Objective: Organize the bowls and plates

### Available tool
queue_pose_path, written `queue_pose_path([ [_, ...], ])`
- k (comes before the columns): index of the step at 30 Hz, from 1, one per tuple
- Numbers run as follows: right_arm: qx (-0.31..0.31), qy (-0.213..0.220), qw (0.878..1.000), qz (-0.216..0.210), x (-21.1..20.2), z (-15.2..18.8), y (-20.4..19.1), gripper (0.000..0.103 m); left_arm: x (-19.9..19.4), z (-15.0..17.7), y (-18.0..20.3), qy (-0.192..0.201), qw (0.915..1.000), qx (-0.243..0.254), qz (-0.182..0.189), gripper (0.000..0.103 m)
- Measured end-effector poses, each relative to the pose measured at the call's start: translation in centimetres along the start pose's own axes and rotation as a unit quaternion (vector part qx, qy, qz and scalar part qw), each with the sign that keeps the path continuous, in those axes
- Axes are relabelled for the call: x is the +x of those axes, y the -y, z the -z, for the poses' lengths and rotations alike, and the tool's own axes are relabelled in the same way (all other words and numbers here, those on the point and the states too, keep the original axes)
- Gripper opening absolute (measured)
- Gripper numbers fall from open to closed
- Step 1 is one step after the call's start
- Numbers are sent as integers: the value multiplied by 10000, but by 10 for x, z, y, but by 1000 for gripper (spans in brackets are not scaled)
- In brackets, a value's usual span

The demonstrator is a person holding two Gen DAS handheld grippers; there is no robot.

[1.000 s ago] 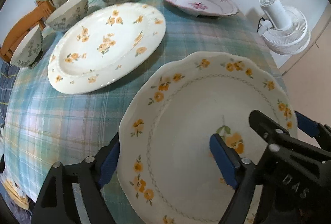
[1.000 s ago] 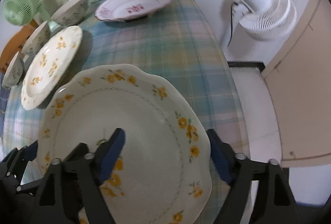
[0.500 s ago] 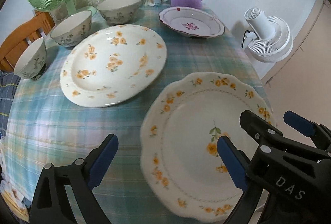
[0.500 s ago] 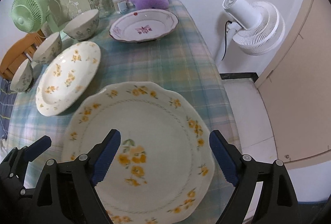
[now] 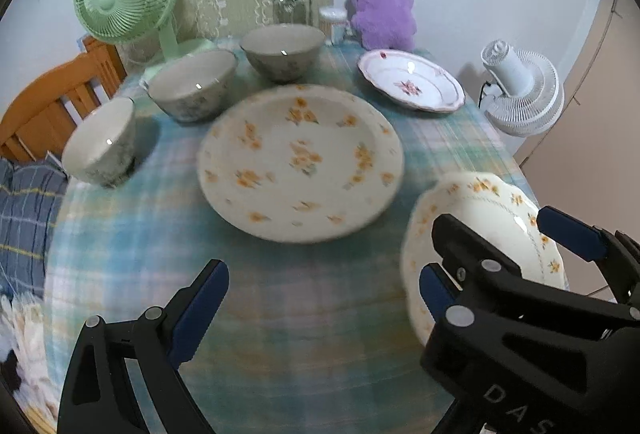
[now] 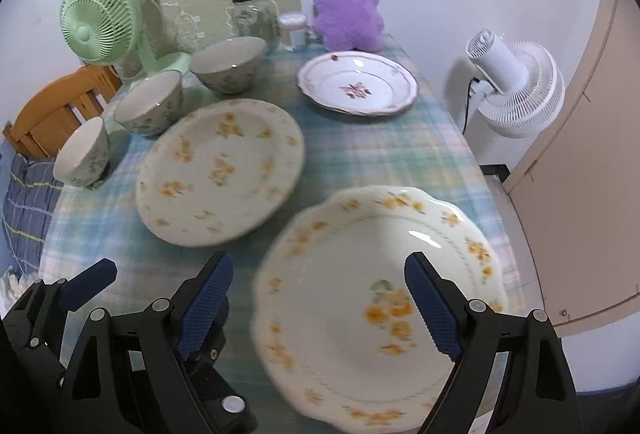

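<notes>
Right wrist view: the right hand-held gripper [image 6: 318, 298] is hovering with jaws wide apart and empty over the scalloped plate [image 6: 360, 314], which is lying on the tabletop [image 6: 380, 153] at its near right edge. Left wrist view: the left hand-held gripper [image 5: 322, 292] is hanging equally spread and empty over bare cloth, with the round plate [image 5: 300, 161] sitting mid-table, three bowls [image 5: 192, 85] curving along the far left, and the pink plate [image 5: 410, 85] resting far right before a purple toy [image 5: 382, 13].
</notes>
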State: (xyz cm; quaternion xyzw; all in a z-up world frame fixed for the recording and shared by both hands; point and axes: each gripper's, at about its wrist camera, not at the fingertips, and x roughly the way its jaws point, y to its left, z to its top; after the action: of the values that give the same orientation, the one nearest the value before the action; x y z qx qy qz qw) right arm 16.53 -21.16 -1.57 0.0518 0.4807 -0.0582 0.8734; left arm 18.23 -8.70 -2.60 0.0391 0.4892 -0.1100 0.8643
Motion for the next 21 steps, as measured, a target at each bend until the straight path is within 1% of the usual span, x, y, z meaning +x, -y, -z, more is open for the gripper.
queue_pose_path([
  [6, 198, 239, 9995, 104, -5, -16, -33, 90, -4, -17, -31, 184, 9998, 22, -13, 96],
  [12, 260, 195, 9993, 183, 6, -38, -50, 90, 8, -40, -51, 172, 9997, -175, -41, 96],
  [15, 235, 260, 9991, 237, 16, -53, -54, 89, 18, -52, -55, 225, 9995, -205, -95, 96],
  [19, 231, 247, 9993, 124, 37, -71, -54, 89, 41, -72, -57, 133, 9995, -212, -167, 95],
  [21, 234, 185, 9995, 58, 51, -81, -53, 89, 53, -81, -58, 160, 9993, -218, -264, 95],
])
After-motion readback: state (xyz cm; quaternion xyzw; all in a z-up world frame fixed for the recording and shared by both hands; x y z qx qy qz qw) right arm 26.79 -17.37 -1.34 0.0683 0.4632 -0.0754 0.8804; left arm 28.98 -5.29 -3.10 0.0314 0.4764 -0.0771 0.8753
